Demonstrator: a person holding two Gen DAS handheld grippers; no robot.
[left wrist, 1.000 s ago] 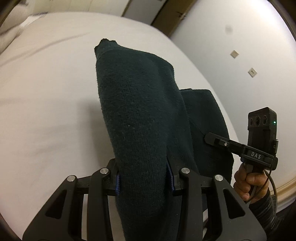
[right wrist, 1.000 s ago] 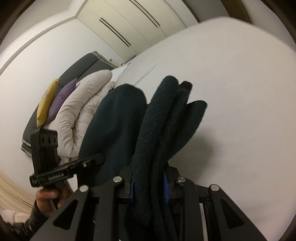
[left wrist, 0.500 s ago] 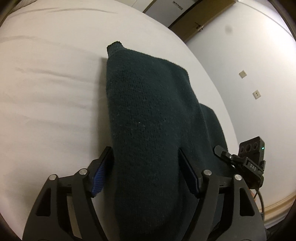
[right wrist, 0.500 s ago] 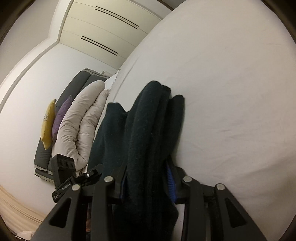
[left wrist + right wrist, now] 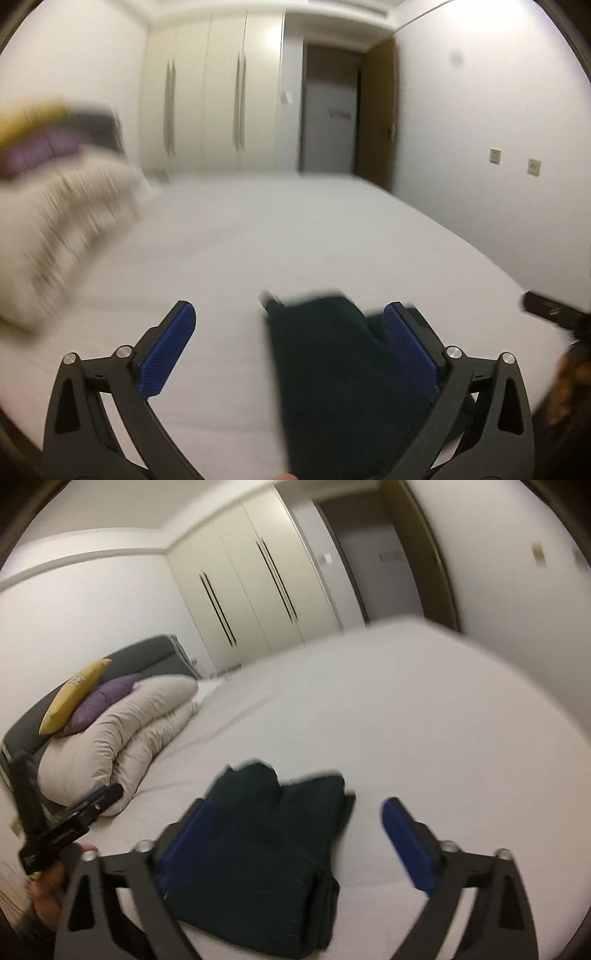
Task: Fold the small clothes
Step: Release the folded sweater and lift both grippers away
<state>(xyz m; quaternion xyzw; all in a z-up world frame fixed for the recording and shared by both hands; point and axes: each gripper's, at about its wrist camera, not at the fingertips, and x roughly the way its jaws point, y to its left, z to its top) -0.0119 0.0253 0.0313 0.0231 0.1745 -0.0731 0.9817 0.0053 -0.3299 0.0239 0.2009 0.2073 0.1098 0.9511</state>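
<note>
White bed sheet (image 5: 424, 709) fills both views — the folded dark green garment (image 5: 266, 849) lies flat on it. Left claw (image 5: 291, 347) and right claw (image 5: 291, 834) are both opening wide, pads clear of the cloth, gripping nothing.

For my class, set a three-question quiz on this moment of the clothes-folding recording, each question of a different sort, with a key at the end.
1. True or false: the dark green garment lies folded on the white bed.
2. Which cushion leans highest against the grey headboard? A) yellow B) purple C) red
3. Fill in: the rolled beige duvet lies near the ____ of the bed.

Key
1. True. Both the left gripper and the right gripper have let go; their jaws are opening and the pads press on nothing.
2. A, the yellow cushion, above the purple cushion.
3. Head.
</note>
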